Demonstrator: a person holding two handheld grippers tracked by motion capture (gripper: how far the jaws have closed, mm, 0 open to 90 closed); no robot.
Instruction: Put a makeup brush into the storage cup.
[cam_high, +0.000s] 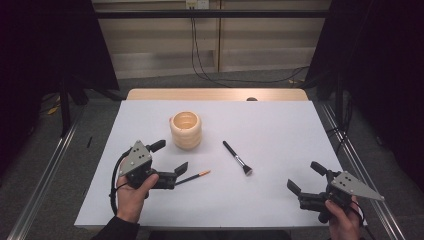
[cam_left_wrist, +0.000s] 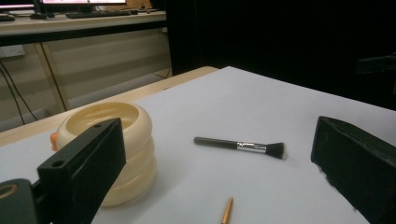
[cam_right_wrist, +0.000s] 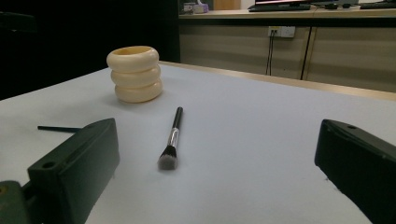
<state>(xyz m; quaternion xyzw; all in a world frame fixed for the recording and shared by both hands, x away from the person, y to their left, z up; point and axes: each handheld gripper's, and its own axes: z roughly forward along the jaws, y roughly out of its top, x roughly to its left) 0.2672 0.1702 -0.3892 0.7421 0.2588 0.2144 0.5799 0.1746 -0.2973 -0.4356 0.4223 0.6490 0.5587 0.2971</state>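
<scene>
A cream ringed cup (cam_high: 186, 130) stands upright on the white tabletop (cam_high: 280, 125), left of centre. To its right lies a black-handled makeup brush (cam_high: 237, 158), bristles toward me. A thin dark pencil with an orange tip (cam_high: 194, 176) lies near my left gripper (cam_high: 170, 156), which is open and empty just above its dark end. My right gripper (cam_high: 305, 177) is open and empty at the front right, apart from the brush. The left gripper view shows the cup (cam_left_wrist: 107, 140), the brush (cam_left_wrist: 240, 146) and the orange tip (cam_left_wrist: 227, 211). The right gripper view shows the cup (cam_right_wrist: 135, 73), the brush (cam_right_wrist: 172, 137) and the pencil (cam_right_wrist: 58, 128).
A wooden strip (cam_high: 217, 94) runs along the table's far edge. Metal rails (cam_high: 45, 170) flank the table on both sides. Black curtains hang at left and right, and cables (cam_high: 240, 79) trail on the floor behind.
</scene>
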